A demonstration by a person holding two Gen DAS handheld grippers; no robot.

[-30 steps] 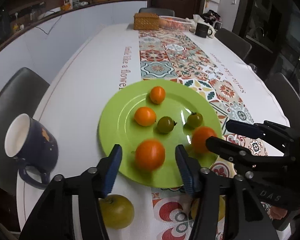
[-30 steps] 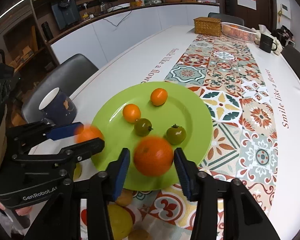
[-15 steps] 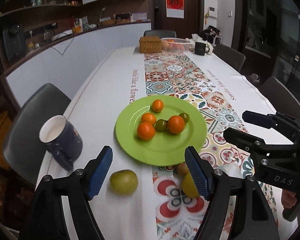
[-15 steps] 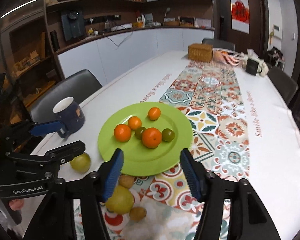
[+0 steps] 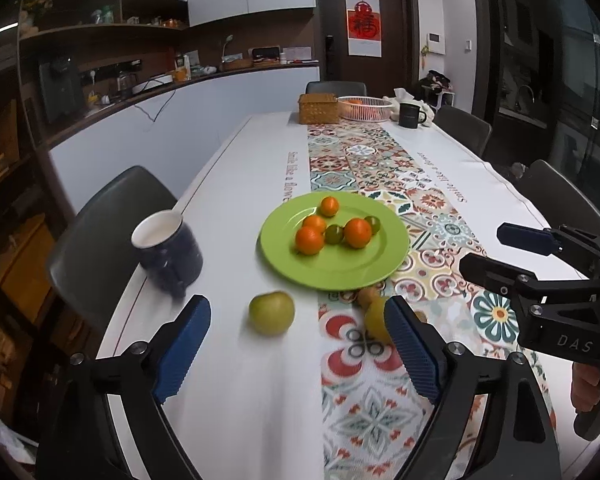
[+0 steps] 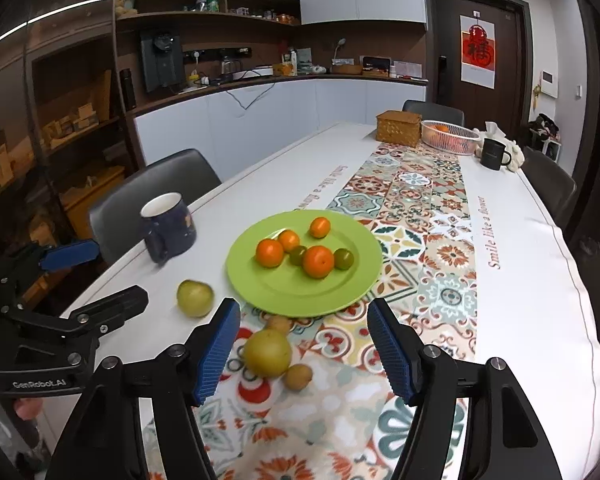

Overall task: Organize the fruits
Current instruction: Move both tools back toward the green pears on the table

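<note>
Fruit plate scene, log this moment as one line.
left gripper: open, empty | right gripper: open, empty | plate: six fruits | tablecloth: four fruits loose

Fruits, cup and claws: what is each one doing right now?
Round green plate: holds six small fruits.
Green apple: on white cloth, off plate.
Dark blue mug: upright.
Left claw: open, holding nothing.
Right claw: open, holding nothing.

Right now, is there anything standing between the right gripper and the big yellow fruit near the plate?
Nothing visible. The right gripper is open, and the yellow fruit lies on the runner just ahead of its fingers. Two small brown fruits sit close beside it, so the fingers may brush them.
</note>
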